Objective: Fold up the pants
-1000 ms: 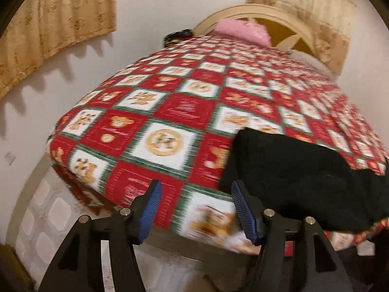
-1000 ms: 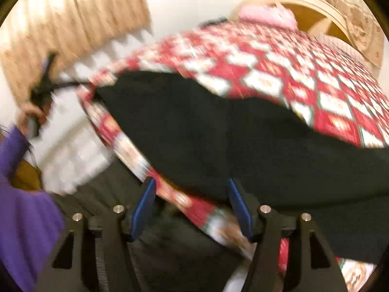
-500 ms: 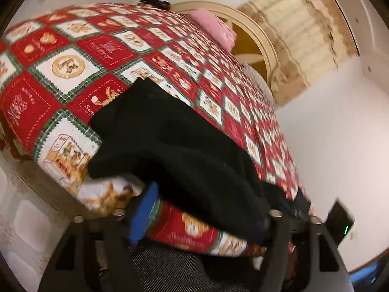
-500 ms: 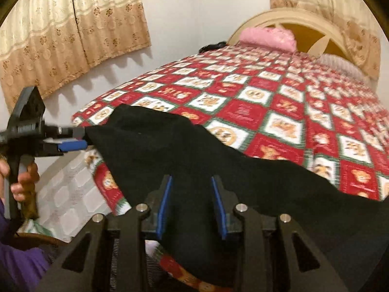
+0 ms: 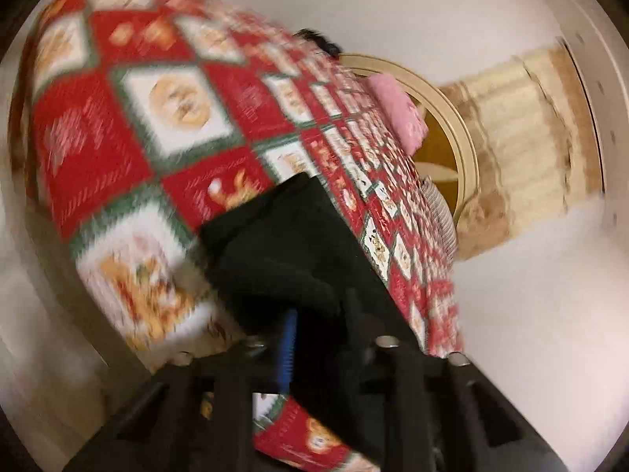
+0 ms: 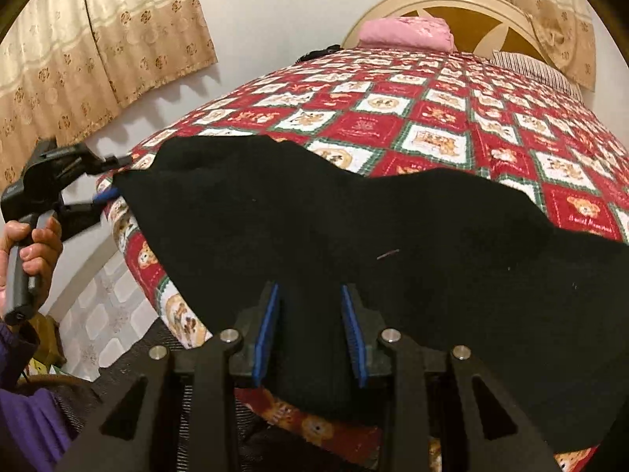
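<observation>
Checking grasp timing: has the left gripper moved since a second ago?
Yes. The left gripper has come in from beside the bed corner onto the pants edge, jaws closing.

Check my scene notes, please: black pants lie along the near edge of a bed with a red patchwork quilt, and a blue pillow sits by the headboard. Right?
Nearly. The pillow by the headboard is pink, not blue, as the right wrist view shows clearly. The rest holds: the black pants lie along the near edge of the bed's red patchwork quilt.

The left wrist view is smeared by motion blur. There the black pants (image 5: 291, 251) hide one pad of the left gripper (image 5: 314, 338). The picture's right edge cuts the pants off in the right wrist view.
</observation>
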`<state>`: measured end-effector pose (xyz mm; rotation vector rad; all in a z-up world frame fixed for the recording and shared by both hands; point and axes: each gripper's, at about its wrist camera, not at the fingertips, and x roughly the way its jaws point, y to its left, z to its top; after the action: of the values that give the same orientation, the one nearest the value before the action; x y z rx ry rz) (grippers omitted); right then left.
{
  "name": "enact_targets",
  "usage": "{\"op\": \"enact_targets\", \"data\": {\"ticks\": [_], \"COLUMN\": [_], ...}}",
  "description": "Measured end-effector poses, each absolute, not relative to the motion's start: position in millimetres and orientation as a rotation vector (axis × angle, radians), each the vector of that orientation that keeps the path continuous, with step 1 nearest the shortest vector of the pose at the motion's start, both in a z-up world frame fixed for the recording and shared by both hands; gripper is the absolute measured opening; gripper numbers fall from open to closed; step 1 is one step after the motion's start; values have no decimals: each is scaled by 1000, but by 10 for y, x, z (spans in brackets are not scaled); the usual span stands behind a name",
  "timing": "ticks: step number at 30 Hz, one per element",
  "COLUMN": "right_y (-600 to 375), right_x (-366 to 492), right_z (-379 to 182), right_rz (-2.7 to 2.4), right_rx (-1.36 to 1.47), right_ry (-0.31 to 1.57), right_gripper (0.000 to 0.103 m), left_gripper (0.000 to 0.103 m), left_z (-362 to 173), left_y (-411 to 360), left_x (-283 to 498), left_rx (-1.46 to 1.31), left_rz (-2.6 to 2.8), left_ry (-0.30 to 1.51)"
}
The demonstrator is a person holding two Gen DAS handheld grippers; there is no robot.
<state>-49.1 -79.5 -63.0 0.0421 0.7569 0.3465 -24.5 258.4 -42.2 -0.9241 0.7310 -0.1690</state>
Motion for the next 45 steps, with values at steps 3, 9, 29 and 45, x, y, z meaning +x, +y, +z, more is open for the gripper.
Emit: {"op": "enact_targets", "data": {"ticks": [3,9,29,45], "right_y": [-815,-819,-824,-460], "right_x": [-475,-465,-151,582], "right_z": [-629,-626,-168,-415], "right_rz": [349,341,443,656], "right_rx": [64,99,140,142], "right_ry": [762,763,689,881], "right_gripper": [36,36,66,68], "left_gripper": [15,12,51,56], "left_z": [-298,-150,-28,-537], "left_y": [2578,2422,2427,1775], "left_x": [-146,-30,-59,37], "left_rx": [-842,-532,-241,-114], "left_rz": [-197,-229,-62,-83], "left_ry": [721,675,629,687]}}
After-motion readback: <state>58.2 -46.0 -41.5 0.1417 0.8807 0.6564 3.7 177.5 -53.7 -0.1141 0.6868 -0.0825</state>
